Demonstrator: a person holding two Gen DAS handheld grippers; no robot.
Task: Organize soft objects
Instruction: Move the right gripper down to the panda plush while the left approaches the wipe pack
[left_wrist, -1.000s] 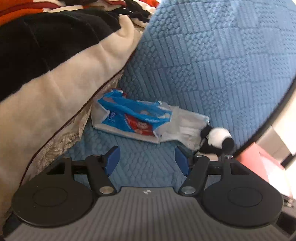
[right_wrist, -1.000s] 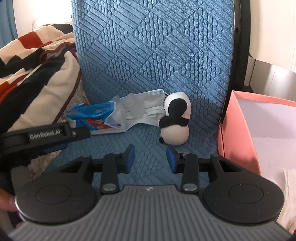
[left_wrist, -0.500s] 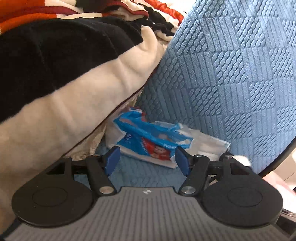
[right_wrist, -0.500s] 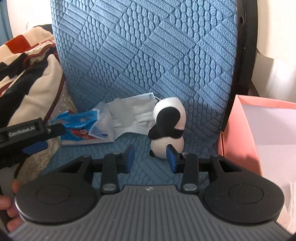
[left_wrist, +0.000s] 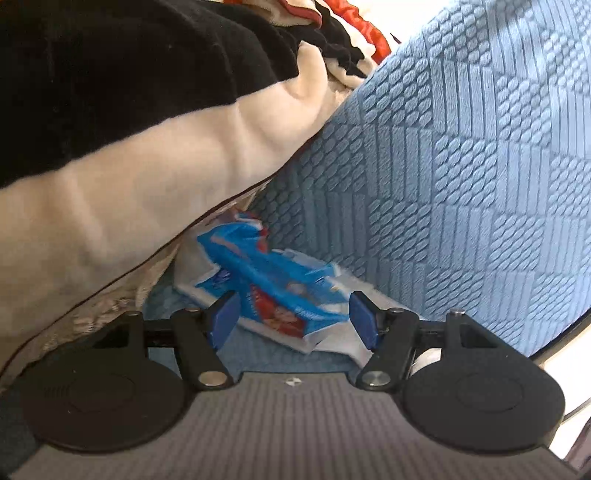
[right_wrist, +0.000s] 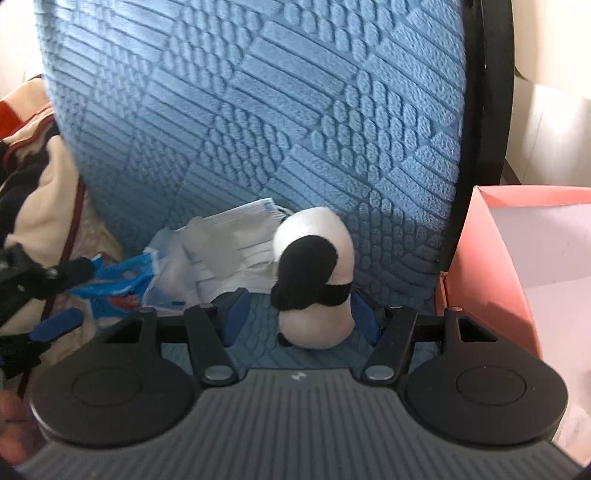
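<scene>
A blue, white and red tissue pack (left_wrist: 273, 291) lies on the blue seat against the backrest. My left gripper (left_wrist: 293, 319) is open, its blue pads on either side of the pack's near end. A white face mask (right_wrist: 229, 251) lies beside the pack. A black and white panda plush (right_wrist: 314, 280) stands upright on the seat. My right gripper (right_wrist: 301, 319) is open around the plush's lower body. The left gripper (right_wrist: 55, 295) also shows at the left edge of the right wrist view.
A striped cream, black and red blanket (left_wrist: 129, 166) is piled on the left, overhanging the pack. The textured blue backrest (right_wrist: 258, 110) stands behind everything. A pink box (right_wrist: 517, 251) with a white inside stands to the right of the chair.
Both grippers have moved forward. The left one has closed in on the tissue pack. The right one has opened wider and now straddles the panda plush.
</scene>
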